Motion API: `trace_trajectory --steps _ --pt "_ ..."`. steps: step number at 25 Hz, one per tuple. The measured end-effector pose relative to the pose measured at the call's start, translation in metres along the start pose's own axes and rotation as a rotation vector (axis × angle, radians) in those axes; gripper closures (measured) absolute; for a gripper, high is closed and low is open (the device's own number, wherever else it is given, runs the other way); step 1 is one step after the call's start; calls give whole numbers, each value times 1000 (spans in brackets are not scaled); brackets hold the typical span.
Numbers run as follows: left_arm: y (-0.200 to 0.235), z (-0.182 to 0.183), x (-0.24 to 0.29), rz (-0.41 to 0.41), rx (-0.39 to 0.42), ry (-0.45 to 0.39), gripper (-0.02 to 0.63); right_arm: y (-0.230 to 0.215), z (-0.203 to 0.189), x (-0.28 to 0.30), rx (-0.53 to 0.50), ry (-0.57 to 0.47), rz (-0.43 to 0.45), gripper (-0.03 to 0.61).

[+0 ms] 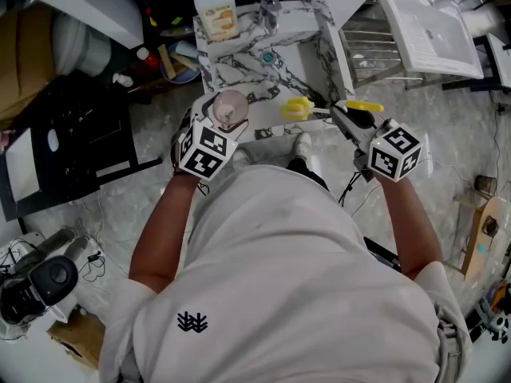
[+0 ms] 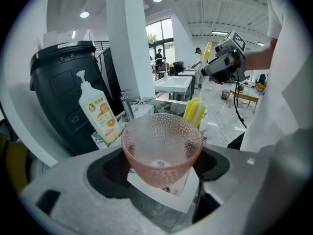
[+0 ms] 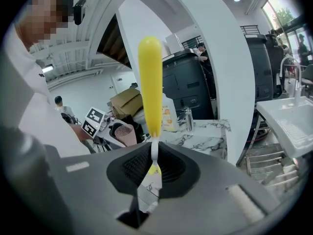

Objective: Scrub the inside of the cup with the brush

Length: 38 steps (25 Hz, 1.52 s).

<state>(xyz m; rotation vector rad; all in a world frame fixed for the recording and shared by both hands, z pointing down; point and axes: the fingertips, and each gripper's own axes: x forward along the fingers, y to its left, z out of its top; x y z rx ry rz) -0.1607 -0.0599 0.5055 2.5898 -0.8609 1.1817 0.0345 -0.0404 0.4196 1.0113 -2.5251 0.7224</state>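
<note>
My left gripper [image 1: 217,124] is shut on a pink dimpled glass cup [image 1: 230,108], held upright with its mouth open toward the camera. In the left gripper view the cup [image 2: 162,148] sits between the black pads [image 2: 110,170], and its inside looks empty. My right gripper [image 1: 348,121] is shut on a brush with a long yellow handle [image 1: 363,106]. In the right gripper view the handle [image 3: 150,82] stands up from the jaws, which pinch its thin white neck [image 3: 154,153]. The brush is to the right of the cup and apart from it. The bristle end is hidden.
A marble sink counter [image 1: 275,50] lies ahead, with a soap pump bottle [image 1: 215,10] and a faucet [image 2: 127,106]. A yellow ribbed object [image 1: 297,108] rests at the counter's near edge. A black bin [image 2: 63,82] stands on the left and a white rack [image 1: 423,26] at far right.
</note>
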Motion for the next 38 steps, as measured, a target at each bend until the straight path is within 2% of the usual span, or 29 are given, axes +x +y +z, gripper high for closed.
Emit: trace_trajectory --steps 17,38 --pt "-4 7 10 4 -14 9 235 -12 2 -6 -23 6 14 535" --pt "-15 65 65 -9 -49 4 235 -60 4 -21 -54 37 74 535"
